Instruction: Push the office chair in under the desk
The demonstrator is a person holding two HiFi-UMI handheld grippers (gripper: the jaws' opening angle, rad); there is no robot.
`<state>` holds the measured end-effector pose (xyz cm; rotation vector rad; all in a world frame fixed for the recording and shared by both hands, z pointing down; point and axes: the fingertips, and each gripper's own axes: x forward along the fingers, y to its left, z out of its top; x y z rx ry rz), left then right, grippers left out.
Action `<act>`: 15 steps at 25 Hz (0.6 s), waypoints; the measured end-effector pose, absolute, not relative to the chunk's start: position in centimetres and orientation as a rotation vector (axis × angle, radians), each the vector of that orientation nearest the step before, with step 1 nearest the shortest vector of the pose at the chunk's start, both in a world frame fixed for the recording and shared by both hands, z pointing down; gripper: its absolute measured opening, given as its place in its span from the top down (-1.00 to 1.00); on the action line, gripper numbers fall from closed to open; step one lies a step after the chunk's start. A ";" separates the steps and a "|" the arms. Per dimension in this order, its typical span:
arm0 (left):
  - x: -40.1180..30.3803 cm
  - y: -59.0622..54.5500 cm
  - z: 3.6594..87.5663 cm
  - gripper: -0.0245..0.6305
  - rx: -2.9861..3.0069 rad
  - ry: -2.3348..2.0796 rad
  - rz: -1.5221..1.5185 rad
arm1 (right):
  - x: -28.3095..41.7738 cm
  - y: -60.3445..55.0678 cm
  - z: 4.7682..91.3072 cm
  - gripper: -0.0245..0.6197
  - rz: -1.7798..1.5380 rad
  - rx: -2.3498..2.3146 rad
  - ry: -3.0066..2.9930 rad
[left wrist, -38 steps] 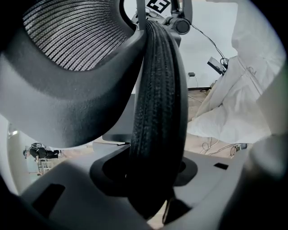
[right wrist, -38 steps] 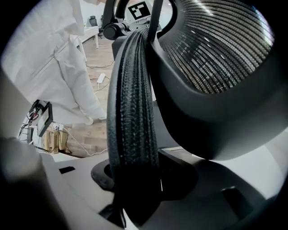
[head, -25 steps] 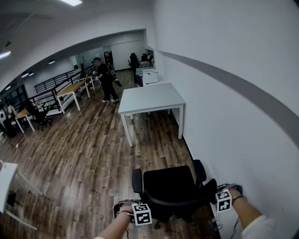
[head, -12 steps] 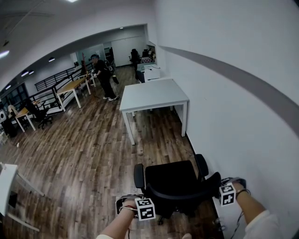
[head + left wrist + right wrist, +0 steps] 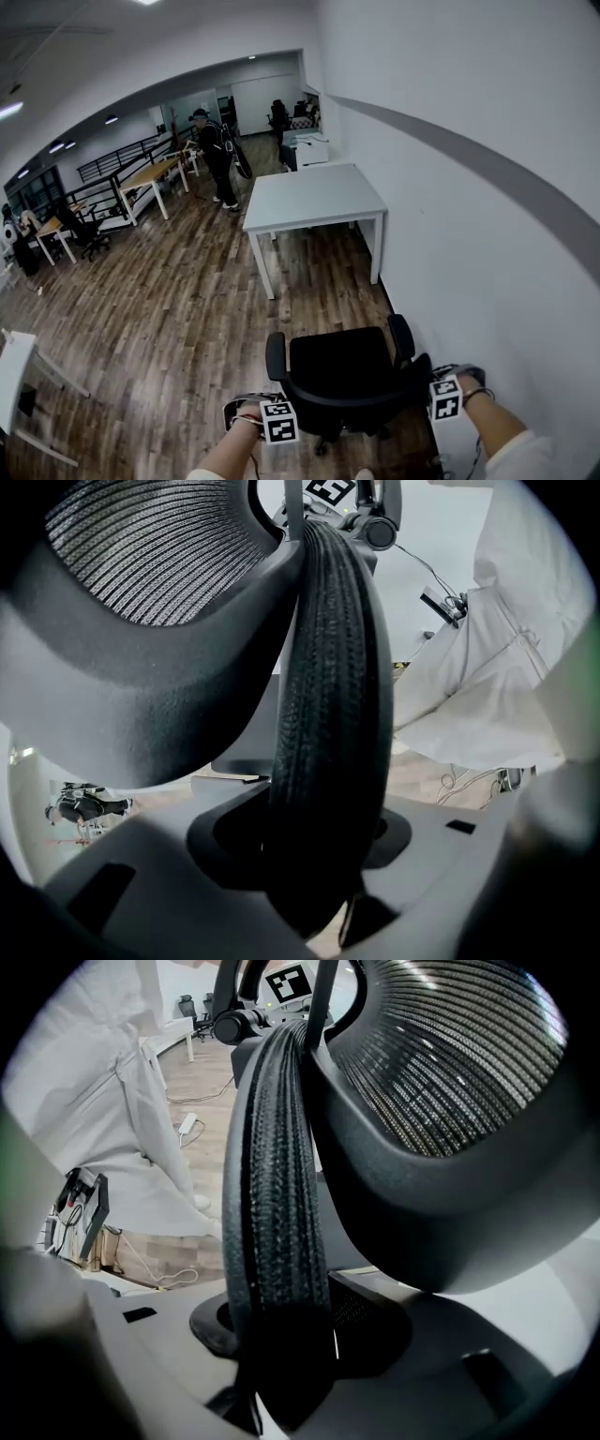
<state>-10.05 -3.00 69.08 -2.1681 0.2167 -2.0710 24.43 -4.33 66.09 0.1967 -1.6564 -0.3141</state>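
- While the black mesh-backed office chair [image 5: 339, 370] stands on the brown wood-plank floor [image 5: 169, 300] right in front of us, we hold it from behind, one gripper on each side of its back.
- The left gripper [image 5: 281, 417] has its fingers closed on the thick, ribbed black backrest rim [image 5: 323, 714], which runs upright between them and fills the gap.
- The right gripper [image 5: 439, 394] does the same on the opposite edge of the backrest rim [image 5: 277, 1194]; its fingers are clamped on it too, so neither is empty.
- The white rectangular worktop [image 5: 314, 197] on four legs lies straight ahead, beyond the seat and well apart from it, with its right side against the white wall with a grey band [image 5: 487, 234].
- The relation that matters: the chair sits between our fingers and the worktop, seat facing it, so the push runs forward and away from us, roughly parallel to the wall.
- The gap between the two near legs looks wide enough for the seat, though the chair is just beside the wall.
- We judge both grippers about level, the right one nearer the wall, so an even push should keep the chair from swinging into it.
- A person in dark clothes [image 5: 217, 155] stands far off, clear of the path.
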 end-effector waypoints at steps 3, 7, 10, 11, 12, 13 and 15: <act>-10.4 -4.3 69.1 0.34 -2.167 0.219 -2.079 | 24.2 -5.8 66.2 0.32 -0.320 0.197 -1.662; -10.7 -6.1 69.3 0.34 -2.172 0.230 -2.082 | 23.7 -7.7 66.0 0.32 -0.321 0.185 -1.672; -10.9 -7.1 69.0 0.34 -2.172 0.245 -2.081 | 23.7 -8.9 66.1 0.32 -0.326 0.185 -1.675; -11.0 -7.5 68.9 0.34 -2.171 0.253 -2.080 | 23.6 -9.3 66.1 0.32 -0.330 0.186 -1.675; -11.0 -7.9 68.8 0.34 -2.172 0.260 -2.077 | 23.5 -9.8 66.0 0.32 -0.333 0.186 -1.675; -11.0 -8.4 68.9 0.33 -2.173 0.267 -2.075 | 23.4 -10.2 65.9 0.32 -0.335 0.185 -1.677; -11.1 -9.1 69.0 0.33 -2.174 0.272 -2.078 | 23.2 -11.0 65.7 0.32 -0.342 0.184 -1.680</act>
